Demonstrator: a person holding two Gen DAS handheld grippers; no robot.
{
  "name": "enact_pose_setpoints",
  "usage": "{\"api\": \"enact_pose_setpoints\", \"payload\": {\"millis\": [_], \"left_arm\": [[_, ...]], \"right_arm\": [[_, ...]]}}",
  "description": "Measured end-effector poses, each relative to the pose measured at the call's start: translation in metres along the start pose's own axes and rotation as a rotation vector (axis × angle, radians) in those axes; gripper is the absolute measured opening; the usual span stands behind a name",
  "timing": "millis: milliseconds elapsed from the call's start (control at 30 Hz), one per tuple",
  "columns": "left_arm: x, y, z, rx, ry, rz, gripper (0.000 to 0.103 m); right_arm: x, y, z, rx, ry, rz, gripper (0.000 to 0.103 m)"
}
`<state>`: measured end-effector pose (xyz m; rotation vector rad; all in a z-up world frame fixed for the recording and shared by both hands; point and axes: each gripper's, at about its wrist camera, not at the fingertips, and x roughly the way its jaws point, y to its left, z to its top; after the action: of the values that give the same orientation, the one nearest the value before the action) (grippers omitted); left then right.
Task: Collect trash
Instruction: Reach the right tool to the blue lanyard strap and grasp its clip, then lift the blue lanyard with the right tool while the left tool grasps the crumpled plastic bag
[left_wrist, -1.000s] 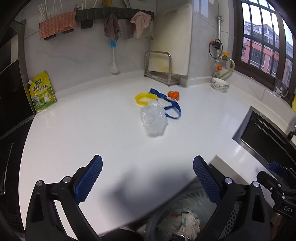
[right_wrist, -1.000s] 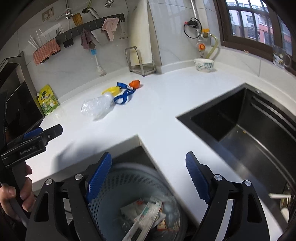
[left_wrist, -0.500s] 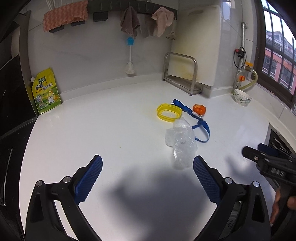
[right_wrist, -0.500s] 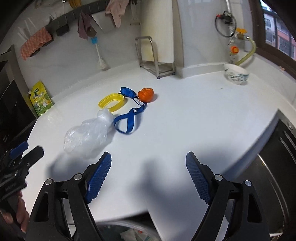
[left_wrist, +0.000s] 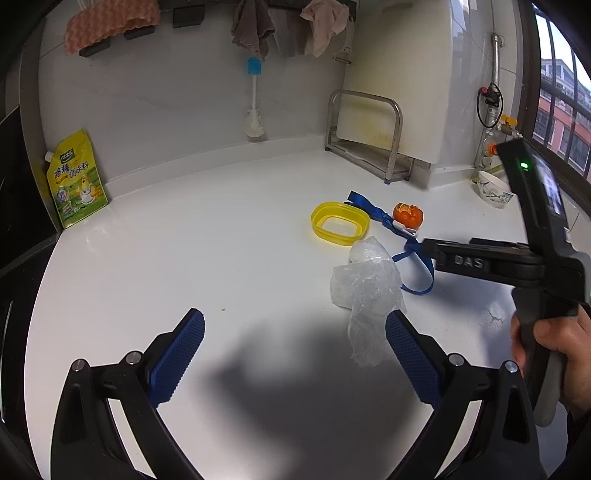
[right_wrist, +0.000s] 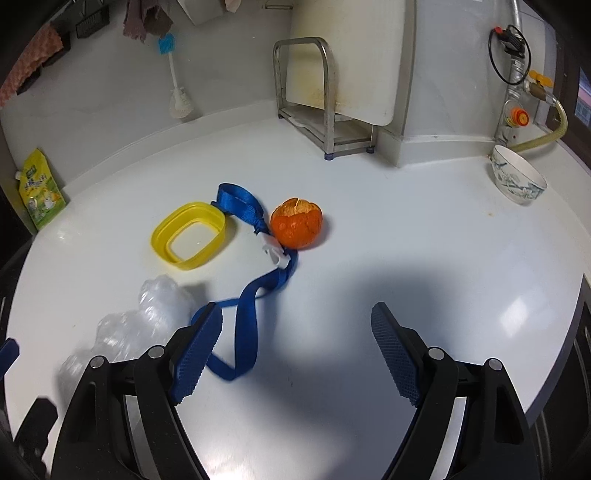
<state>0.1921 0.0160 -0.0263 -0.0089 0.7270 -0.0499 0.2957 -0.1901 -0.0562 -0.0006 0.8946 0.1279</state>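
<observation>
Trash lies on the white counter (left_wrist: 184, 258): a crumpled clear plastic bag (left_wrist: 365, 291) (right_wrist: 136, 325), a blue strap with a white clip (right_wrist: 247, 317) (left_wrist: 413, 273), a yellow plastic ring lid (right_wrist: 190, 234) (left_wrist: 340, 222) and an orange peel (right_wrist: 296, 222) (left_wrist: 407, 215). My left gripper (left_wrist: 293, 354) is open and empty, with the bag just beyond its right finger. My right gripper (right_wrist: 295, 354) is open and empty over the counter, its left finger above the strap's loop, the peel ahead. The right gripper also shows in the left wrist view, at the right.
A steel rack with a white cutting board (right_wrist: 332, 92) stands at the back. A patterned bowl (right_wrist: 517, 179) sits at the right by the gas hose. A yellow seasoning pouch (left_wrist: 75, 184) leans on the left wall. A bottle brush (left_wrist: 254, 110) hangs on the wall.
Both grippers have moved forward over the counter, away from the trash bin, and closer to the bag, strap and peel. Both stay open.
</observation>
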Motion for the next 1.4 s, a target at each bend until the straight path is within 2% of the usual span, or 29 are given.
{"api": "enact_pose_setpoints", "payload": {"millis": [233,567,633,667,733,767,833,867,900,1133,1400], "left_arm": [[0.006,-0.004,0.002,0.010,0.005,0.000,0.097],[0.014,-0.005,0.001,0.015,0.014,-0.001,0.097],[0.015,-0.005,0.001,0.014,0.020,-0.002,0.097],[0.015,-0.005,0.001,0.012,0.022,-0.003,0.097],[0.016,-0.004,0.001,0.007,0.023,-0.005,0.097],[0.016,-0.005,0.001,0.009,0.023,-0.005,0.097],[0.016,-0.005,0.001,0.014,0.022,0.001,0.097],[0.016,-0.006,0.001,0.015,0.022,0.002,0.097],[0.016,-0.006,0.002,0.014,0.022,0.002,0.097],[0.019,-0.009,0.003,0.003,0.028,-0.008,0.097],[0.031,-0.022,0.004,-0.008,0.052,-0.056,0.097]], "right_arm": [[0.031,0.002,0.017,-0.008,0.022,-0.043,0.079],[0.049,0.008,0.024,-0.042,0.030,-0.102,0.078],[0.050,0.009,0.024,-0.053,0.023,-0.112,0.074],[0.052,0.010,0.024,-0.059,0.026,-0.118,0.066],[0.055,0.010,0.025,-0.056,0.029,-0.104,0.061],[0.056,0.010,0.026,-0.053,0.033,-0.105,0.054],[0.055,0.012,0.027,-0.055,0.037,-0.087,0.035],[0.055,0.013,0.027,-0.061,0.038,-0.081,0.017],[0.054,0.015,0.026,-0.067,0.042,-0.071,0.012],[0.037,0.002,0.008,-0.028,0.038,0.010,0.010],[-0.004,-0.029,-0.023,0.040,0.022,0.064,0.009]]}}
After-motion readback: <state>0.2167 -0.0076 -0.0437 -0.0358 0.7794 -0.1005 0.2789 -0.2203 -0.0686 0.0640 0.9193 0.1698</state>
